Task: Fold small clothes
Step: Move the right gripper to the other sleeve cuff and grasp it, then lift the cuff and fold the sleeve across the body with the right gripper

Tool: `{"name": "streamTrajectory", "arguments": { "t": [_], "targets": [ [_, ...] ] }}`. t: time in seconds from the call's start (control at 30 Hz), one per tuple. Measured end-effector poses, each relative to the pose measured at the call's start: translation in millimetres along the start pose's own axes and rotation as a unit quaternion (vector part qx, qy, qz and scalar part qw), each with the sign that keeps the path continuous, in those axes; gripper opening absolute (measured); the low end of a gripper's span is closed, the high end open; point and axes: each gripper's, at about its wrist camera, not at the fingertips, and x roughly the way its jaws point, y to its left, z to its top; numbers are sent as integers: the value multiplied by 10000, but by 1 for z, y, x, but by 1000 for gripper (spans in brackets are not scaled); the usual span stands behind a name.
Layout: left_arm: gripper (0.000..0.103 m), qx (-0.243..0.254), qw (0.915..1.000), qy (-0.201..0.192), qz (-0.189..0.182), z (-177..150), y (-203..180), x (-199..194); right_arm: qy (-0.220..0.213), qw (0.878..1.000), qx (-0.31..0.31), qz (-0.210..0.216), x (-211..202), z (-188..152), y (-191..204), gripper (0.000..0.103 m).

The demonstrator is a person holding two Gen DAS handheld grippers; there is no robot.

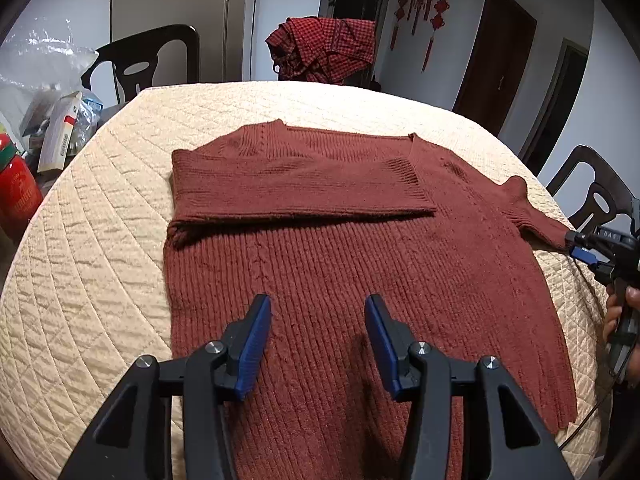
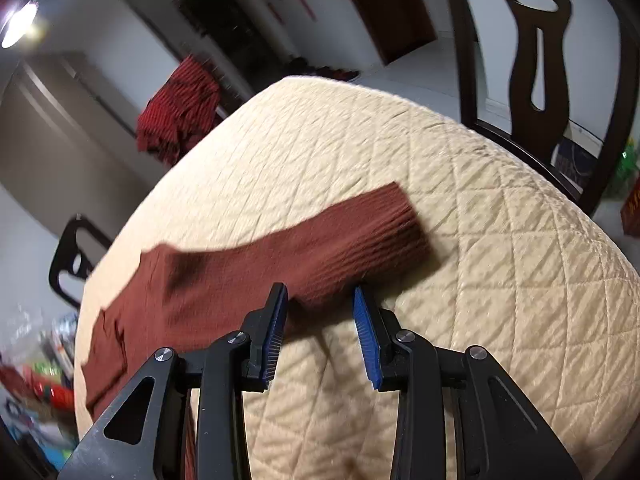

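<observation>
Rust sweater lies flat on the quilted table, one sleeve already folded across the chest, the other sleeve stretched out toward the R side. R gripper is nearer, jaws partly open, empty, at the sleeve's near edge, its long axis slanting up-right toward the cuff. L gripper (half open, also empty) hovers over the body.

Legible text is minimal. The right gripper, seen in the left wrist view, carries a small plate with pale characters resembling "0A6". The red canister at the table's left edge bears gold lettering too blurred to read.
</observation>
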Motion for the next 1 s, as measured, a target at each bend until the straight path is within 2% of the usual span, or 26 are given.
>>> {"name": "streamTrajectory", "arguments": {
  "t": [0.07, 0.2, 0.23, 0.27, 0.3, 0.57, 0.63, 0.77, 0.9, 1.0],
  "targets": [
    [52, -26, 10000, 50, 13, -1, 1, 3, -65, 9996, 269, 53, 0, 3, -4, 35],
    [52, -39, 10000, 84, 25, -5, 2, 7, -210, 9989, 428, 48, 3, 8, -8, 34],
    [54, -31, 10000, 81, 20, -5, 1, 7, -273, 9984, 497, 39, 2, 9, -10, 28],
    [55, -24, 10000, 80, 3, -5, 0, 7, -311, 9982, 507, 6, 4, 11, -8, 16],
    [56, -17, 10000, 76, 0, -5, 0, 7, -330, 9981, 520, 8, 6, 12, -8, 12],
    [58, -8, 10000, 56, -52, -5, 1, 6, -505, 9975, 420, 277, -1, 19, 4, 8],
    [58, -16, 9999, 66, -74, -4, 2, 5, -591, 9970, 211, 449, -9, 21, 20, 8],
    [58, -44, 9999, -80, -126, 2, 4, -6, -668, 9914, -512, 1005, -23, 17, 79, 8],
    [58, -92, 9995, -277, -145, 9, 8, -18, -375, 9763, -1296, 1694, -21, -6, 146, 8],
    [58, -127, 9993, -342, -113, 11, 12, -23, 32, 9570, -1978, 2124, -11, -39, 196, 8]
  ]
}}
